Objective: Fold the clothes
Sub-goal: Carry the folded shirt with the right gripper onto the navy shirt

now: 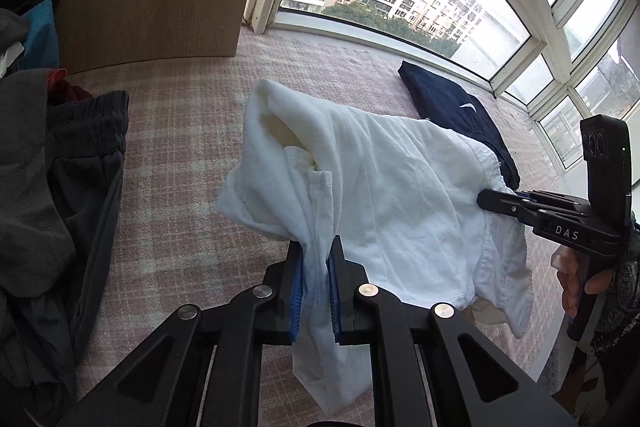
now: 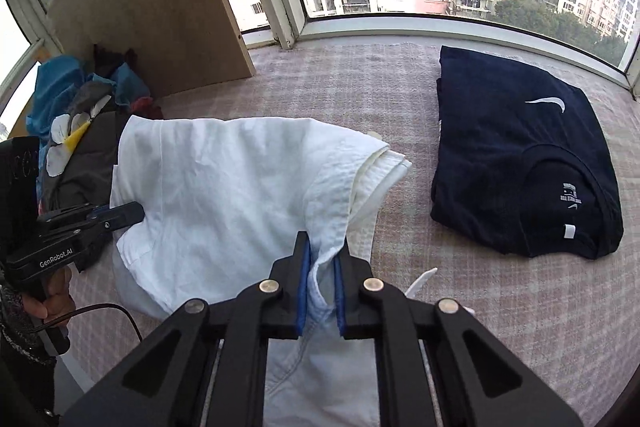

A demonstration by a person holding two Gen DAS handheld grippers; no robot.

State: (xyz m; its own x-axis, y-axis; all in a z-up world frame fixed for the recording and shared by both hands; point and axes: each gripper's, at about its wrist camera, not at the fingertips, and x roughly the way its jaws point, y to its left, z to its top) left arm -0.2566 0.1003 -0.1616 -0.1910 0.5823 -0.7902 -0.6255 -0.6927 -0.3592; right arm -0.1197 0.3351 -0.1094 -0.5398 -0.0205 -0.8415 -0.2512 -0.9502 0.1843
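In the left wrist view, the left gripper (image 1: pixel 316 263) at bottom centre pinches a bunched edge of the white garment (image 1: pixel 380 195), which spreads across mid-frame over the pink checked cover (image 1: pixel 180 155); at right, the right gripper (image 1: pixel 486 201) clamps its far edge. A folded navy shirt (image 1: pixel 452 103) lies finished at upper right, while dark unfolded clothes (image 1: pixel 60 187) heap at left, so much seems left. In the right wrist view, the right gripper (image 2: pixel 322 259) at bottom centre nips a white fold; the left gripper (image 2: pixel 134 213) bites the opposite edge at left. The navy shirt (image 2: pixel 520 155) sits folded at right, the mixed pile (image 2: pixel 80 131) upper left. No container appears in either view.
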